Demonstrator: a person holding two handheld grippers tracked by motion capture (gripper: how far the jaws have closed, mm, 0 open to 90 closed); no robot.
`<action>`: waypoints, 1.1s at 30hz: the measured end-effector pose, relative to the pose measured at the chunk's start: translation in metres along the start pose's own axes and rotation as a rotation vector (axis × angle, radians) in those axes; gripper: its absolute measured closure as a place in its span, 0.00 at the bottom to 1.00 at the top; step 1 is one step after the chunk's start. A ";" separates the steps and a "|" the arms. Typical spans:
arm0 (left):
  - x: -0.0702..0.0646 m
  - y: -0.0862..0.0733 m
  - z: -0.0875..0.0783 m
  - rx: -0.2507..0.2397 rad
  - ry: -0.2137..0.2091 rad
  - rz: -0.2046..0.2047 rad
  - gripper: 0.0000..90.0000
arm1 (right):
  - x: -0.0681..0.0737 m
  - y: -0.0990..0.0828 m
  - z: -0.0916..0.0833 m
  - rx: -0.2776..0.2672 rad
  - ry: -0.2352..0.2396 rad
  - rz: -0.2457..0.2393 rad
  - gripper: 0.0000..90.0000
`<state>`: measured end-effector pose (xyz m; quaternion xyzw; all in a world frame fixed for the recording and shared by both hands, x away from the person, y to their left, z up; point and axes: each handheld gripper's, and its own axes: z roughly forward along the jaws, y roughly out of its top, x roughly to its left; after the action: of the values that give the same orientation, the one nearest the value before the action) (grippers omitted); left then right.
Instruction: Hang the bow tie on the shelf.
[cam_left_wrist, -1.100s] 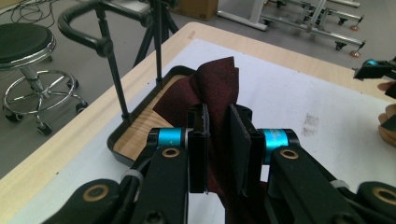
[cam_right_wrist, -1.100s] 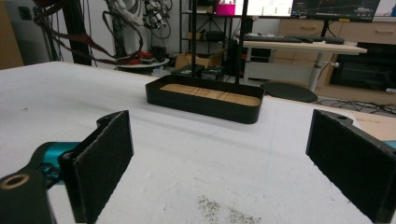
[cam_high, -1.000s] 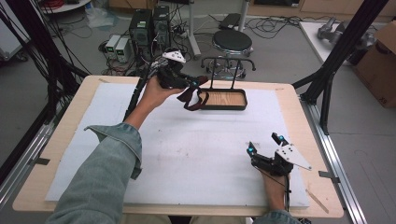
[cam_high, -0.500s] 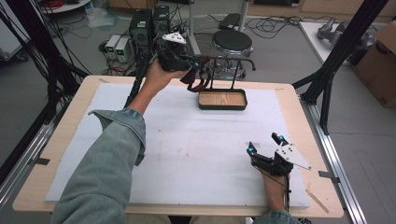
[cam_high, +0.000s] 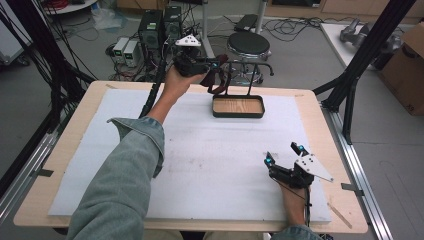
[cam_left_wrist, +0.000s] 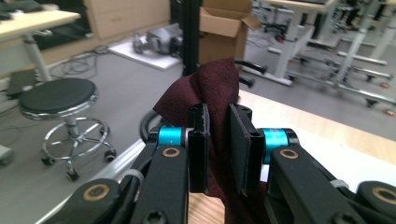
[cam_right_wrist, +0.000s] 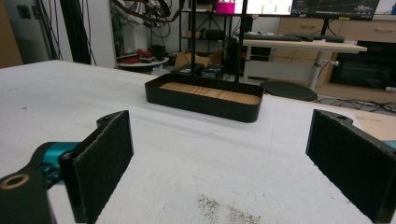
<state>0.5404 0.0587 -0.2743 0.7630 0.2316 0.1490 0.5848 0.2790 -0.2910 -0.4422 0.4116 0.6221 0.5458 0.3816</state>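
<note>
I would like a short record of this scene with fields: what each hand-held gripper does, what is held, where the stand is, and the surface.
left hand-held gripper: raised near the stand's rail, jaws shut on the dark red cloth
dark red cloth: pinched between the pads, hanging down
right hand-held gripper: low over the white mat, jaws wide open, nothing between them
stand: black tray with wooden floor and upright rail, at the far side of the mat
white mat: covers the wooden table
</note>
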 end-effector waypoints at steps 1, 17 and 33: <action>0.003 -0.001 0.001 -0.024 0.007 -0.023 0.86 | 0.000 0.000 0.000 0.001 0.000 0.003 0.07; 0.022 -0.014 0.011 -0.003 0.086 -0.093 0.86 | 0.000 0.000 0.000 0.002 0.004 0.000 0.07; 0.015 -0.034 0.009 0.018 0.139 -0.033 0.84 | 0.001 0.000 0.000 0.000 0.007 -0.006 0.07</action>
<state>0.5518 0.0662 -0.3097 0.7522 0.2855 0.1899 0.5628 0.2791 -0.2904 -0.4423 0.4080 0.6246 0.5461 0.3811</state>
